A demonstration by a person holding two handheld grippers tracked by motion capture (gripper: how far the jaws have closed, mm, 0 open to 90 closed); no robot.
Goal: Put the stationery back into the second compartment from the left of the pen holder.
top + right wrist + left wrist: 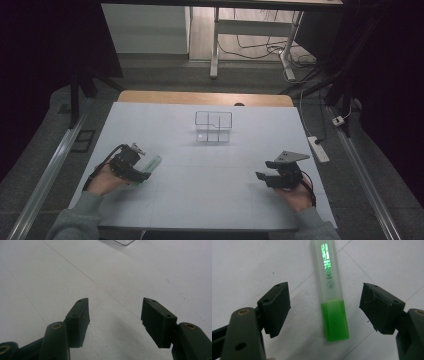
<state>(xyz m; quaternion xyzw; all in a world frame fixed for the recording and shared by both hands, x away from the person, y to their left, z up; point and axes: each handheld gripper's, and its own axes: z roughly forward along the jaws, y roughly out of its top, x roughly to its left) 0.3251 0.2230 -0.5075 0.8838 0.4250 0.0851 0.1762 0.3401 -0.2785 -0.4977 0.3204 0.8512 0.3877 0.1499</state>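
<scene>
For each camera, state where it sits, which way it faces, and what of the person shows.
High view: above the person's side, facing forward and down on the white table; forearms, hands, left gripper, right gripper, clear organizer.
Left gripper view: rides the left gripper, facing down at a green highlighter between open jaws.
Right gripper view: rides the right gripper, facing along bare table.
Shared: highlighter in high and left gripper views.
</scene>
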